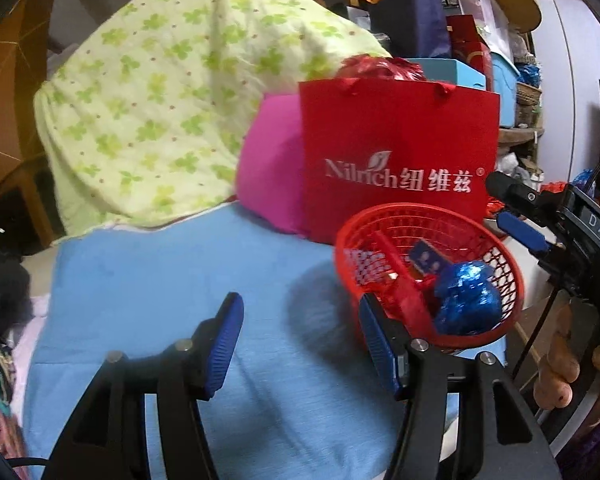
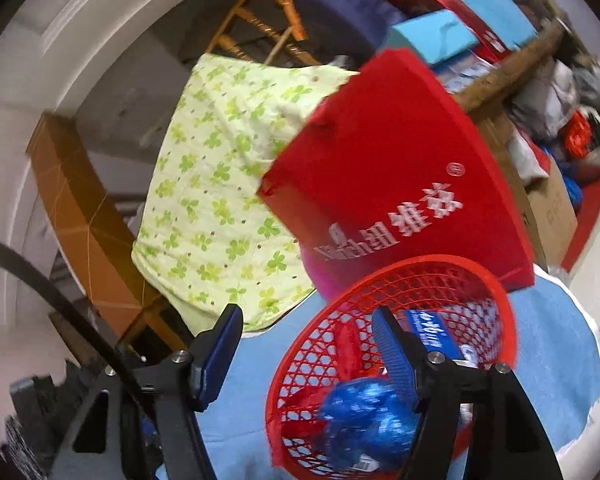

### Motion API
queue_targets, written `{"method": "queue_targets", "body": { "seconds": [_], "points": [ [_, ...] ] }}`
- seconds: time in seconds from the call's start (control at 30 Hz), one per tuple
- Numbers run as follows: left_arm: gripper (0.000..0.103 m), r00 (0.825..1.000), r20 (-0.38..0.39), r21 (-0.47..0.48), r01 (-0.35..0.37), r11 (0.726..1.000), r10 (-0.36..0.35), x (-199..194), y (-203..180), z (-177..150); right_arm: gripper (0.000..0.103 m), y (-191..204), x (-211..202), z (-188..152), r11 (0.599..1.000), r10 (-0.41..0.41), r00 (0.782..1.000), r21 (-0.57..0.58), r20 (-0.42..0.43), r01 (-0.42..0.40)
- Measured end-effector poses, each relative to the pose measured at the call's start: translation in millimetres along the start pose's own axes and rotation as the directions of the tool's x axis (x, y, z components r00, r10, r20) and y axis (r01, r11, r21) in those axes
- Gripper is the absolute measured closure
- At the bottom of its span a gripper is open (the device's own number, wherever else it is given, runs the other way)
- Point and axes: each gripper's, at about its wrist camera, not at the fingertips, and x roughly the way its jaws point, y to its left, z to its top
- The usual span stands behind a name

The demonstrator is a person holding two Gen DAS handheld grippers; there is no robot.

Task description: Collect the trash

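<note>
A red mesh basket (image 1: 496, 240) stands on the blue towel, holding a crumpled blue foil wrapper (image 1: 466, 300), a small blue packet (image 1: 426, 258) and red scraps. My left gripper (image 1: 300, 344) is open and empty, just left of the basket. In the right wrist view the basket (image 2: 420, 276) is close and tilted; it holds the blue foil (image 2: 364, 412) and a blue packet (image 2: 430, 330). My right gripper (image 2: 304, 352) is open and empty, its right finger (image 2: 396, 356) over the basket's inside. The right gripper also shows in the left wrist view (image 1: 512, 208) beyond the basket.
A red paper bag (image 1: 396, 152) stands behind the basket, beside a pink cushion (image 1: 272, 168) and a green floral pillow (image 1: 172, 92). The blue towel (image 1: 172, 280) covers the surface. Cluttered shelves with boxes (image 1: 484, 40) rise at the back right.
</note>
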Motion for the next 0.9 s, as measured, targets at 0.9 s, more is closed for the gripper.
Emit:
{"method": "queue_targets", "body": {
  "seconds": [0.9],
  "points": [
    [0.038,0.973,-0.038,-0.141,-0.232,0.963,0.229,-30,107,-31,0.032,114,51,-67,0.951,0.121,0.986,-0.271,-0.114,-0.148]
  ]
}}
